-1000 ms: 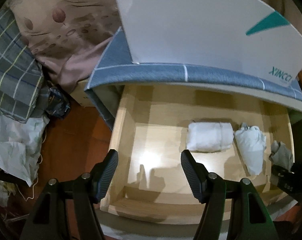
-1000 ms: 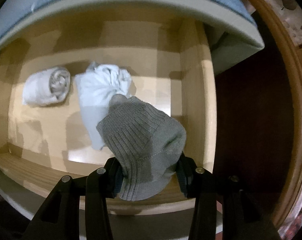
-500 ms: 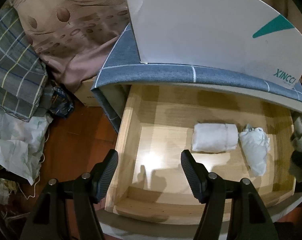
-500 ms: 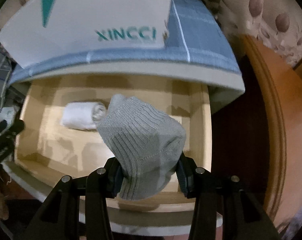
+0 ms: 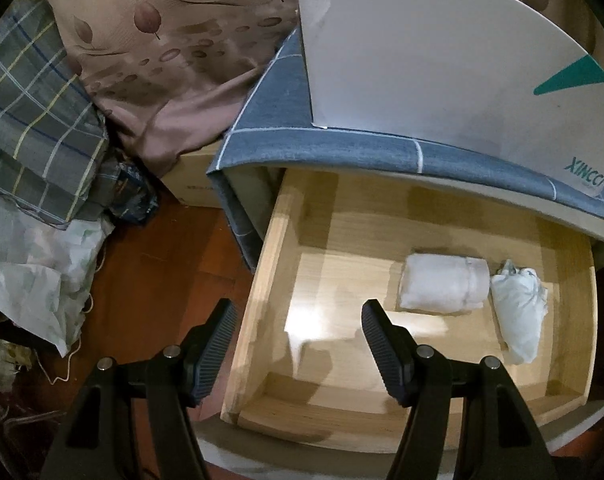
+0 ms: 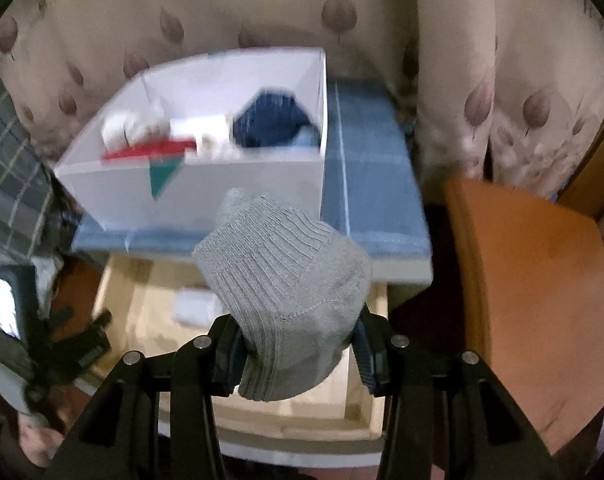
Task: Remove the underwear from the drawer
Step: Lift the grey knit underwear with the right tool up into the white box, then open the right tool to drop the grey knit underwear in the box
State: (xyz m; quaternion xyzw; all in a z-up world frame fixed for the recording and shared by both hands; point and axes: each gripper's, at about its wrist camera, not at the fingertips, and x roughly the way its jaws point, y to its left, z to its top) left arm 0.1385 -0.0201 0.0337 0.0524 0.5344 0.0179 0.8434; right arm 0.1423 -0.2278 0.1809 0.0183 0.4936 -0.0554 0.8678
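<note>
My right gripper (image 6: 296, 350) is shut on a grey ribbed knit garment (image 6: 286, 280), held high above the open wooden drawer (image 6: 360, 404). In the left wrist view the drawer (image 5: 262, 280) holds a white rolled bundle (image 5: 442, 288) and a crumpled white bundle (image 5: 520, 326) at its right side. My left gripper (image 5: 296, 340) hangs open over the drawer's left wall, nothing between its fingers. The left gripper (image 6: 82, 340) also shows at the left edge of the right wrist view.
A white XINCCI box (image 6: 206, 184) with folded clothes inside sits on the blue cloth top (image 6: 374, 200) of the cabinet. An orange-brown board (image 6: 530, 300) stands to the right. Plaid fabric (image 5: 34, 120), a leaf-print curtain (image 5: 174, 48) and bags (image 5: 34, 280) crowd the floor at left.
My right gripper has risen with the grey garment, from inside the drawer to well above it, and the box's inside has come into view. The left gripper has barely shifted.
</note>
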